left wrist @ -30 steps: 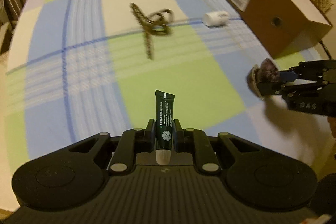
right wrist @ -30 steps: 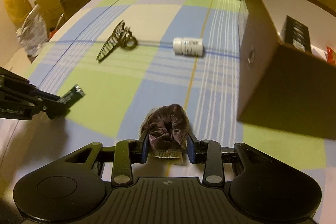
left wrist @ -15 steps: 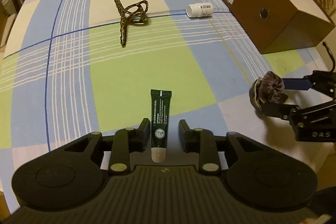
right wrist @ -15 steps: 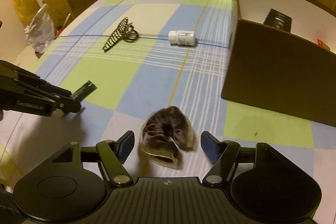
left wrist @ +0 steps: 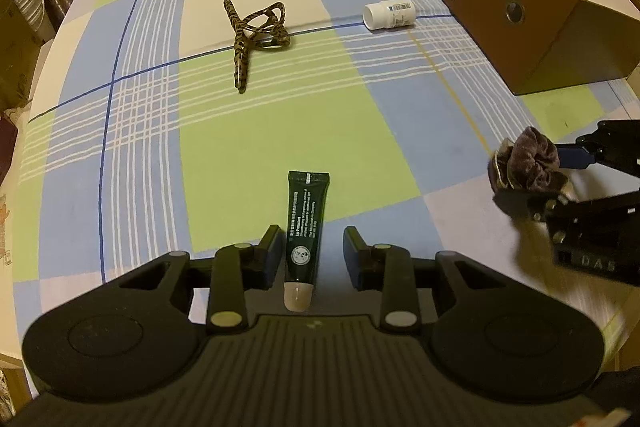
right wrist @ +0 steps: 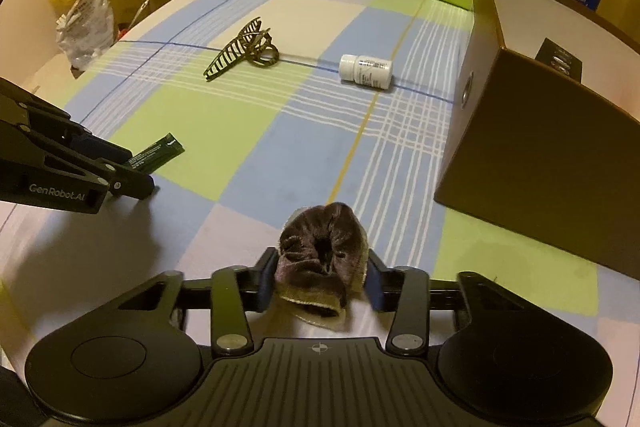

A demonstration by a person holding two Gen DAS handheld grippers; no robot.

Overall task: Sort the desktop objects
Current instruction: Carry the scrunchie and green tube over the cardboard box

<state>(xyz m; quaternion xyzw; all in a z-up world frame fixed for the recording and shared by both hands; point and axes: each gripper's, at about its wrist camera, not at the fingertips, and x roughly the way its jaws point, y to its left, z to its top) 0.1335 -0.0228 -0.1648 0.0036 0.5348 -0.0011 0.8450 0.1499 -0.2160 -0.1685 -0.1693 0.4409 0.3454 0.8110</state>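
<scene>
The left claw [left wrist: 311,247] gripped the dark green tube [left wrist: 305,227] 1 second ago; now its jaws stand a little apart, a gap showing on each side, and the tube lies loose between them on the checked cloth of the counter [left wrist: 280,131]. The right claw [right wrist: 320,279] stood wide around the purple scrunchie [right wrist: 322,255] half a second ago; its jaws have just been closing and now press the scrunchie from both sides.

The tube's long axis runs straight out from the left claw, its pale cap nearest the claw's body and its flat crimped end pointing away. It is smooth, glossy plastic with white print. The scrunchie is soft, crumpled velvet, a ring with a dark hollow in the middle.

Well ahead of both claws lie a mottled hair clip [left wrist: 256,35] with long curved teeth and a white pill bottle [left wrist: 389,14] on its side. The brown cardboard box [right wrist: 548,147] stands ahead and to the right of the right claw.
</scene>
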